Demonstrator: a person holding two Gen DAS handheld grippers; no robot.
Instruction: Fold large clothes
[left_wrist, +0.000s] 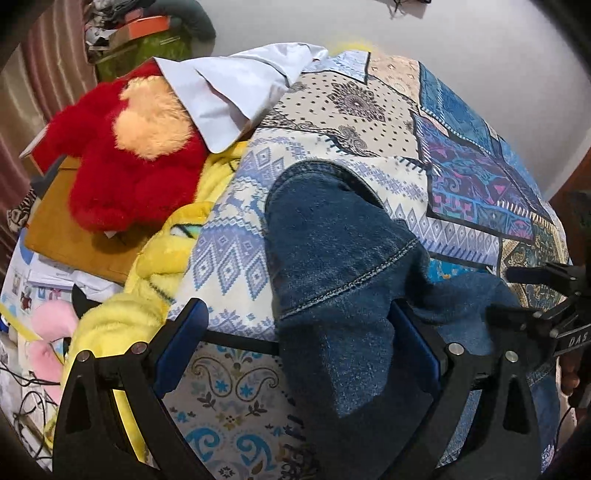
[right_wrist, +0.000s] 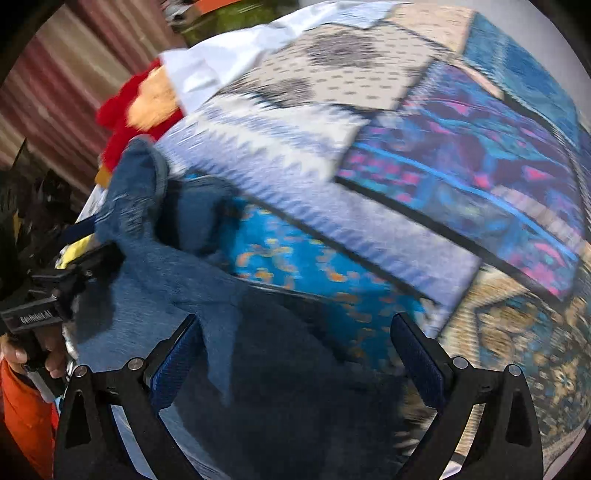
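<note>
A blue denim garment (left_wrist: 332, 240) lies bunched on a patchwork bedspread (left_wrist: 369, 110). It runs between the fingers of my left gripper (left_wrist: 297, 332), which is open with its blue pads wide apart on either side of the cloth. My right gripper (left_wrist: 517, 291) shows at the right edge, beside the denim's right lobe. In the blurred right wrist view my right gripper (right_wrist: 295, 339) is open above the denim (right_wrist: 155, 266), which spreads left and below. The left gripper (right_wrist: 99, 258) sits at the garment's left end, held by a hand in an orange sleeve (right_wrist: 22, 406).
A red plush toy (left_wrist: 122, 177), a yellow plush toy (left_wrist: 159, 266) and a white cloth (left_wrist: 229, 96) crowd the bed's left side. A brown board (left_wrist: 66, 240), papers and a pink plush (left_wrist: 48, 321) lie further left. A curtain (left_wrist: 22, 92) hangs behind; a white wall is beyond.
</note>
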